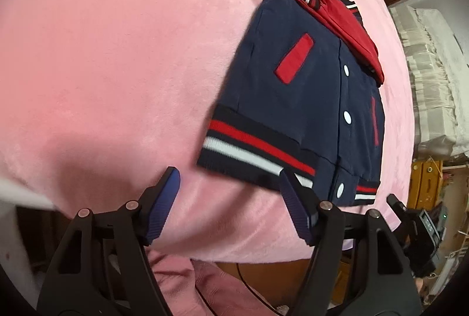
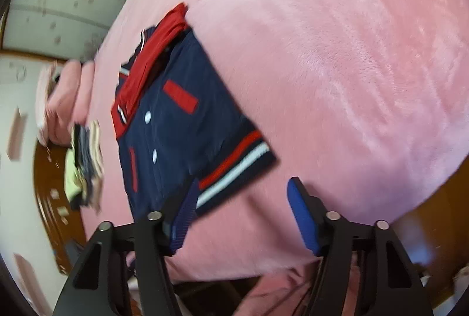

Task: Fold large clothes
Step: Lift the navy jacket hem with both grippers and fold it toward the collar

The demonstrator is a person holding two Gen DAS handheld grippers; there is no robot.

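Jacket lies partly folded on pink blanket; both grippers' fingers spread; only right view shows stacked clothes.

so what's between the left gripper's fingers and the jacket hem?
Only bare pink blanket between the open left gripper and the jacket; its right finger overlaps the hem, left wrist view.

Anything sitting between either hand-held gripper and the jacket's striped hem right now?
Nothing visible. Only bare pink blanket separates the open left hand-held gripper and the open right hand-held gripper from the varsity jacket; its striped hem lies just ahead of both.
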